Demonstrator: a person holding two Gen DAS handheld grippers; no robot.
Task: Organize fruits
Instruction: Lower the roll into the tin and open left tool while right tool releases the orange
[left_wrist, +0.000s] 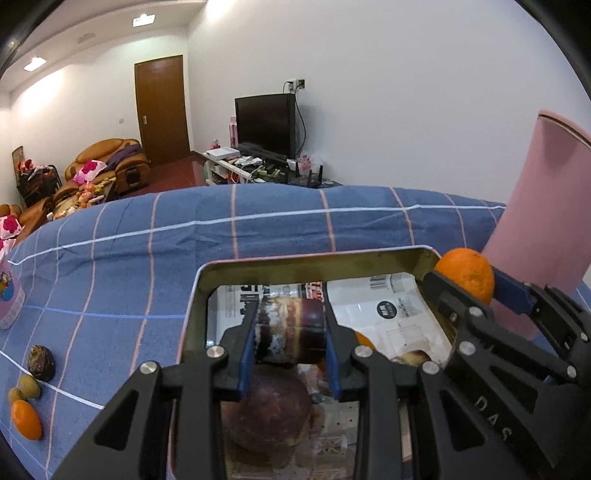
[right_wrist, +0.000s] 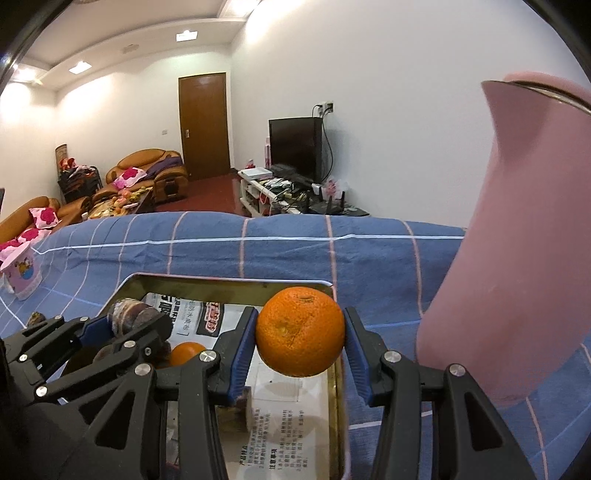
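Over the paper-lined metal tin on the blue checked cloth, the left gripper has its fingers clamped on a dark, ringed, cylinder-shaped fruit, above a round purplish fruit lying in the tin. The right gripper grips a dimpled orange over the tin's far right corner. A tall smooth pink jug stands just right of the tin; a brown knobbly fruit and small orange fruit lie well to its left.

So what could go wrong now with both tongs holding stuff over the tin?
The orange in the right tongs hangs near the metal tin's right rim, so if let go it might bounce out onto the blue checked cloth. The left tongs hold a dark sugarcane piece above a purple fruit; dropped, it may bruise it.
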